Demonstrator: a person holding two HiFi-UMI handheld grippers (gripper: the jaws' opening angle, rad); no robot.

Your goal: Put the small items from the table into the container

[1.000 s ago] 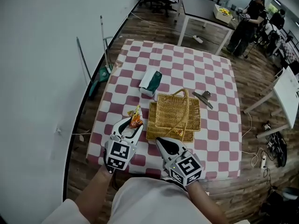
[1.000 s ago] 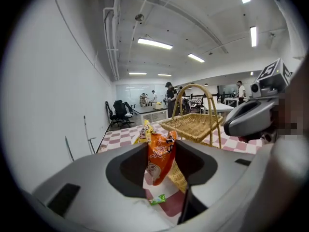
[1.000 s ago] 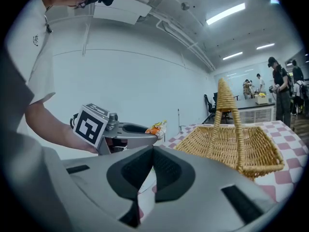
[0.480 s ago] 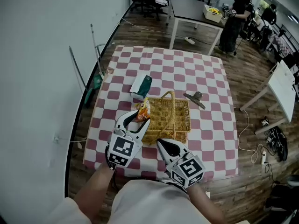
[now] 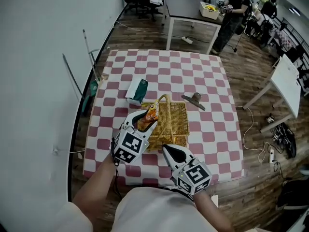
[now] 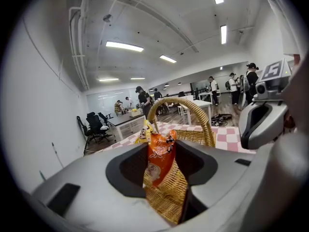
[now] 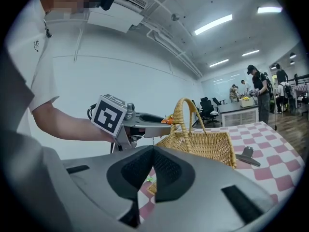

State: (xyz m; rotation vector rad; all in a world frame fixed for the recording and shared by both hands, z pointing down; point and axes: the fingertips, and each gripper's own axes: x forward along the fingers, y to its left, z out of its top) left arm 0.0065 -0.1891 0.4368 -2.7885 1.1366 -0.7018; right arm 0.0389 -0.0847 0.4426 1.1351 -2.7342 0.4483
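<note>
The left gripper (image 5: 143,122), centre of the head view, clamps a crinkly orange snack packet (image 6: 160,159) above the left rim of the woven wicker basket (image 5: 177,125). Best carry it past the handle (image 6: 179,102), lower, then release. The right gripper (image 5: 167,150), lower centre, is closed, empty.

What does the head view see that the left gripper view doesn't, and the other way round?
Only the head view shows the green-and-white packet and the metal clip lying on the checked tablecloth.

Only the left gripper view shows the ceiling lights.

Both show the orange snack packet pinched in the left tongs, the wicker basket just beyond it, and the right tongs, which are closed and hold nothing.
</note>
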